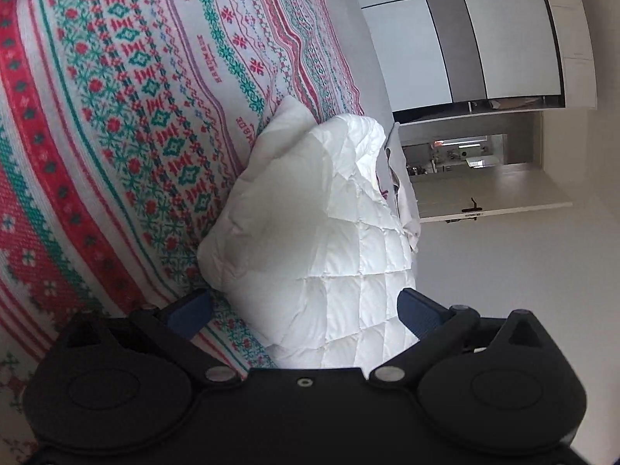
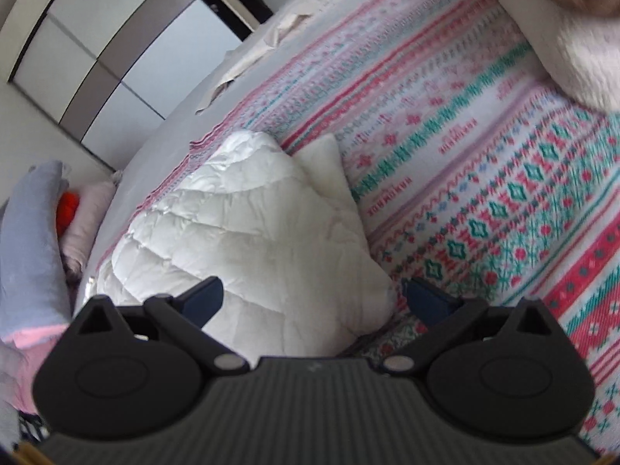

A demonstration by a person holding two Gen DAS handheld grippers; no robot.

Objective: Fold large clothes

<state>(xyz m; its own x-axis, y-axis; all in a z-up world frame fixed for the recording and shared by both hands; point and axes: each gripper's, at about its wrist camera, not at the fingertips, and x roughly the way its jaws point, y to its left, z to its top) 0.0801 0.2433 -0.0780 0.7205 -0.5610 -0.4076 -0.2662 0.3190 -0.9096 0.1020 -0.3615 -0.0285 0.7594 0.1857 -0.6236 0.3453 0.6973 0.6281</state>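
A white quilted puffer garment (image 1: 321, 232) lies folded in a bundle on the patterned bedspread (image 1: 116, 116), near the bed's edge. My left gripper (image 1: 306, 306) is open, its blue-padded fingers (image 1: 420, 316) spread on either side of the bundle's near end, holding nothing. The same garment (image 2: 248, 228) shows in the right wrist view. My right gripper (image 2: 314, 298) is open too, hovering over the bundle's near corner, with nothing between its fingers (image 2: 203, 300).
The red, green and white bedspread (image 2: 484, 193) covers the bed. A wardrobe with white and grey panels (image 1: 465, 38) and a white door (image 1: 492, 193) stand beyond. A pile of other clothes (image 2: 35, 224) lies beside the bed. A pinkish fluffy item (image 2: 573, 38) lies at the far corner.
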